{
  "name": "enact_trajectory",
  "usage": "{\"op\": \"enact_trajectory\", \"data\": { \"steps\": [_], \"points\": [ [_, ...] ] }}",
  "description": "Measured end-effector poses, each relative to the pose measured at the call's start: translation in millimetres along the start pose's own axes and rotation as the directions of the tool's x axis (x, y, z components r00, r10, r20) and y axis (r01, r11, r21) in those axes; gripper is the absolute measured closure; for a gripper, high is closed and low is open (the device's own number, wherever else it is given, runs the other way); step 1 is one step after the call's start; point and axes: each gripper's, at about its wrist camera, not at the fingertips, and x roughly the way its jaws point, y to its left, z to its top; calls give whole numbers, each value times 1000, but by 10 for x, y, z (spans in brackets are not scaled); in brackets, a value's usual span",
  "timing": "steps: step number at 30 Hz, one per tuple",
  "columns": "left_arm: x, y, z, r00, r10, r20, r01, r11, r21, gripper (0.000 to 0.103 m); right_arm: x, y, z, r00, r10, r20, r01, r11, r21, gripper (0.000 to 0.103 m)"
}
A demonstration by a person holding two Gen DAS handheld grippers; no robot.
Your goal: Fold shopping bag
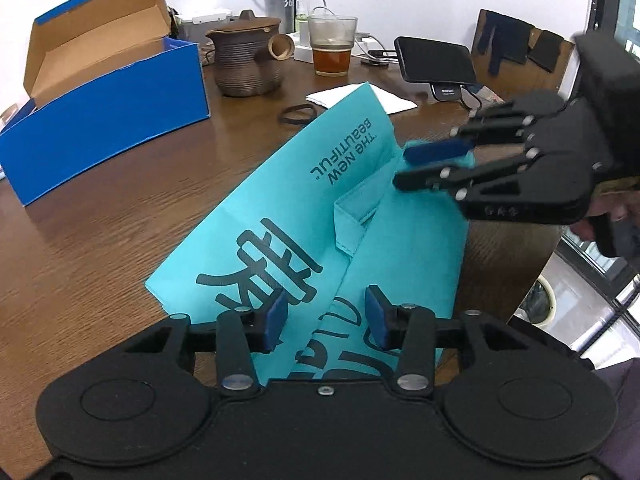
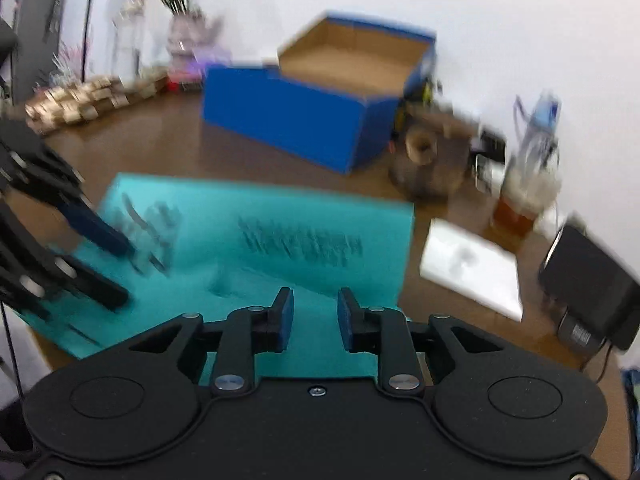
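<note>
Shopping bag point(image 1: 256, 216) lying half folded – left gripper point(image 1: 326, 318) hanging open above it, right gripper point(image 1: 432, 162) maybe pinching edge, cannot tell. Flap springing back – risk.

Surface: I see a dark brown wooden table point(image 1: 100, 208), its grain plain in my left view.
Bag: the teal shopping bag point(image 1: 256, 216) lies partly folded near the table's edge.
Box: an open blue cardboard box point(image 1: 120, 100) stands well apart from it.
Back row: brown ribbed teapot point(image 1: 248, 60), glass of tea point(image 1: 332, 46), dark phone point(image 1: 436, 60) on a stand.
Small things: a white sheet point(image 1: 384, 100), probably paper, just beyond the bag; a black band point(image 1: 298, 114) beside it.
</note>
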Motion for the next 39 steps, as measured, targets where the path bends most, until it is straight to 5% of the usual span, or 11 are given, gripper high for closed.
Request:
{"op": "enact_trajectory", "data": {
  "steps": [11, 14, 15, 17, 19, 26, 29, 31, 39],
  "points": [
    [-37, -45, -38, 999, -23, 24, 23, 1000, -8, 59, -190, -28, -356, 998, -45, 44, 39, 990, 139, 80],
    [-284, -324, -123, 996, -35, 82, 23, 988, 151, 50, -282, -4, -425, 997, -62, 41, 55, 988, 144, 80],
    [-350, -444, -167, 994, -32, 103, 10, 977, 212, 36, -327, -8, -457, 998, -56, 40, 49, 987, 150, 80],
    [-455, -707, -276, 989, -29, 143, -22, 939, 343, 15, -387, 1, -497, 998, -50, 39, 44, 987, 157, 80],
    [-471, -956, -382, 988, -33, 148, -41, 880, 473, 10, -421, 27, -520, 998, -54, 39, 47, 987, 154, 80],
    [-115, -1349, -606, 977, 153, 149, -213, 717, 663, 11, -545, 72, -611, 998, -32, 47, 24, 988, 154, 80],
    [-14, -1409, -668, 970, 198, 144, -241, 668, 704, 31, -621, 74, -656, 999, -20, 48, 13, 990, 142, 80],
    [42, -1400, -662, 972, 214, 92, -217, 689, 692, 48, -659, 76, -677, 999, -13, 49, 6, 991, 135, 80],
    [-56, -1272, -619, 993, 117, 2, -83, 691, 718, 52, -815, 39, -739, 993, 78, 90, -76, 997, -17, 76]
  ]
}}
